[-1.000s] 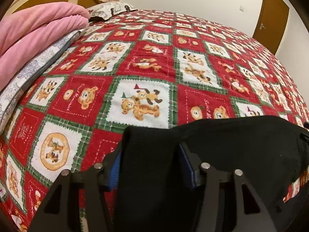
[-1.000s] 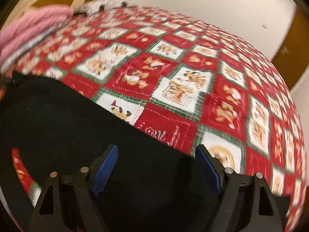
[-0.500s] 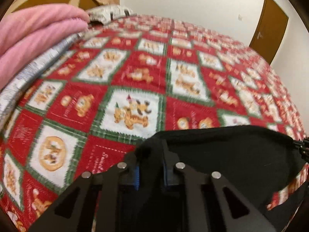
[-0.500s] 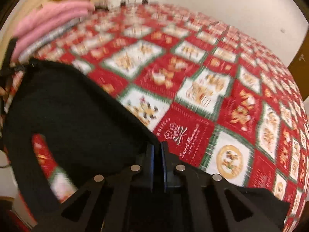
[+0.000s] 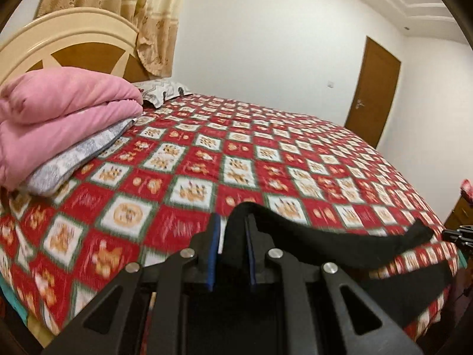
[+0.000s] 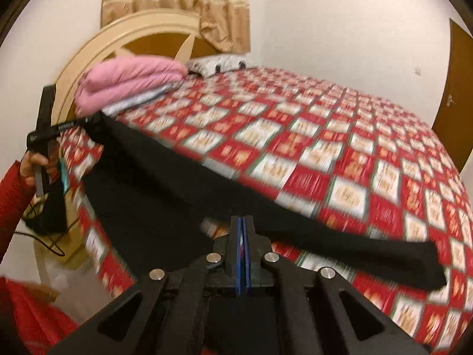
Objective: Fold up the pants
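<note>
Pants point(image 6: 183, 183) — black, seemingly lifted, stretched between tools.

Quilt point(image 6: 340, 159) print motion-blurred, motifs unreadable. Pants point(image 6: 165, 183) lower part hidden behind right gripper point(image 6: 243, 251) body. Pink blanket point(image 5: 53, 118) on quilt cut by left frame edge.

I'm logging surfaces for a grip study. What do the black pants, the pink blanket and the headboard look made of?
Black pants: soft matte knit or cotton-like cloth; it drapes limply between the grippers. Pink blanket: thick fleece or plush, judging by its puffy, rounded folds. Headboard: probably wood, with a smooth cream-painted frame around brown panels.
</note>
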Demonstrator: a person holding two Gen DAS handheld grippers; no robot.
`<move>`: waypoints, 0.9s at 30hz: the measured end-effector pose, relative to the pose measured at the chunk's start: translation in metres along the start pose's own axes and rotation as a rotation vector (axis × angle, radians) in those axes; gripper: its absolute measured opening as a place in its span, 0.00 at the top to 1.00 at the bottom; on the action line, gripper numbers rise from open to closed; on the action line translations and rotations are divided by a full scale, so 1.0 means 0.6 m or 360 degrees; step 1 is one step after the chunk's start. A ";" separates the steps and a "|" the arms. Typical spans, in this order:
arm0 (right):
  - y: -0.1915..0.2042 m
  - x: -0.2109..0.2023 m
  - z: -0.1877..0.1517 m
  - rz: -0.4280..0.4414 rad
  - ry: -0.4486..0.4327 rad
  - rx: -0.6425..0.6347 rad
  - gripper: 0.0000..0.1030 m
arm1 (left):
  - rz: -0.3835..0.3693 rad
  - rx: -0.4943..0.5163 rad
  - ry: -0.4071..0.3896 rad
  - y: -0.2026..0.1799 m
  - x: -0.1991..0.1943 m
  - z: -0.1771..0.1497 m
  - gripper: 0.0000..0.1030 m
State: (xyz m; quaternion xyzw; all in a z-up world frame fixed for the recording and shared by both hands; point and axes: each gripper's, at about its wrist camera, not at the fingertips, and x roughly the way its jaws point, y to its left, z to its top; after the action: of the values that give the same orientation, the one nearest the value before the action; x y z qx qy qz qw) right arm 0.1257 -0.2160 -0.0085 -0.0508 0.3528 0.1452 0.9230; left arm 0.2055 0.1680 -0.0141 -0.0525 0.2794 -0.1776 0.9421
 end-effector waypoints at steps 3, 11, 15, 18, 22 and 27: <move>0.015 0.014 -0.051 -0.0013 0.0062 0.0074 0.98 | 0.0072 0.0016 -0.0017 0.003 -0.023 -0.053 0.83; -0.064 0.075 -0.094 0.0241 0.0026 0.0830 0.96 | 0.0289 -0.0219 0.0098 0.045 -0.021 -0.143 0.83; -0.105 0.098 -0.095 0.0387 -0.0047 0.1176 0.91 | 0.0317 -0.0281 0.0090 0.038 -0.048 -0.151 0.71; -0.109 0.109 -0.087 0.0405 -0.0090 0.1253 0.35 | 0.0262 -0.0286 0.0086 0.010 -0.066 -0.163 0.51; -0.105 0.119 -0.081 0.0453 -0.0158 0.1329 0.23 | 0.0041 -0.0249 0.0136 -0.056 -0.049 -0.166 0.49; -0.119 0.121 -0.092 0.0361 -0.0138 0.1376 0.23 | -0.0203 -0.0368 0.0295 -0.107 0.026 -0.167 0.48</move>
State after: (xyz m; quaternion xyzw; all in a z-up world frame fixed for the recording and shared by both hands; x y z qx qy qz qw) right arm 0.1640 -0.2779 -0.0989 0.3848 0.3455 0.0868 0.8515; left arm 0.1434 0.1026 -0.0929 -0.1616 0.3800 -0.2077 0.8868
